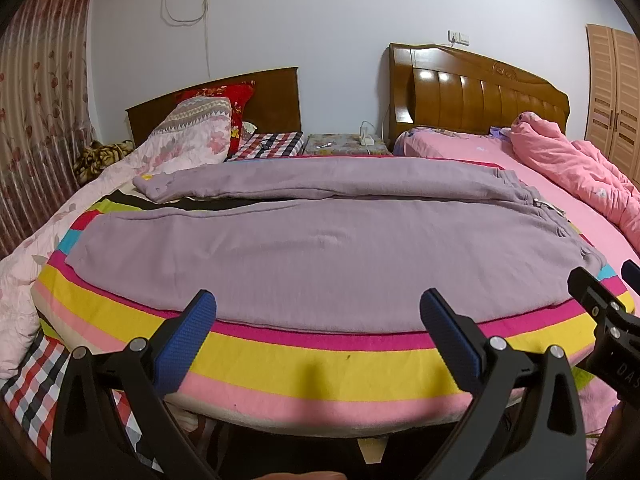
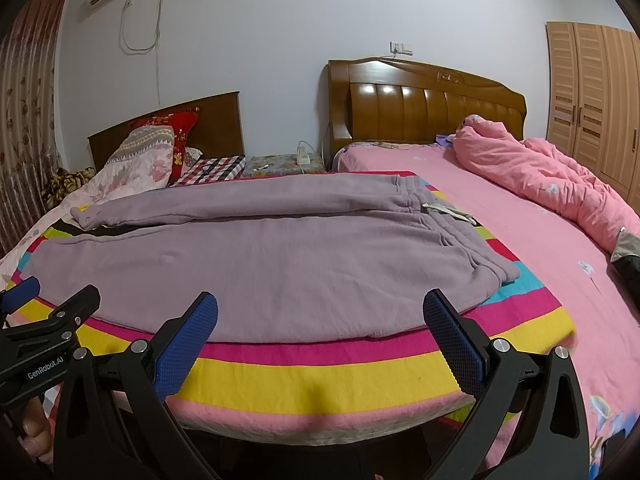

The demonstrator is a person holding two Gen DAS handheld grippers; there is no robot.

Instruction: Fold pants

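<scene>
Mauve pants are lying spread flat on a striped blanket, both legs running leftward, waistband to the right.

Both grippers are hovering wide open at the blanket's near edge, the left gripper and right gripper gripping nothing, side by side (each showing in the other's view). A floral quilt is bunching near the cuffs; a pink duvet is heaped well apart to the right, beside a wooden headboard.
</scene>
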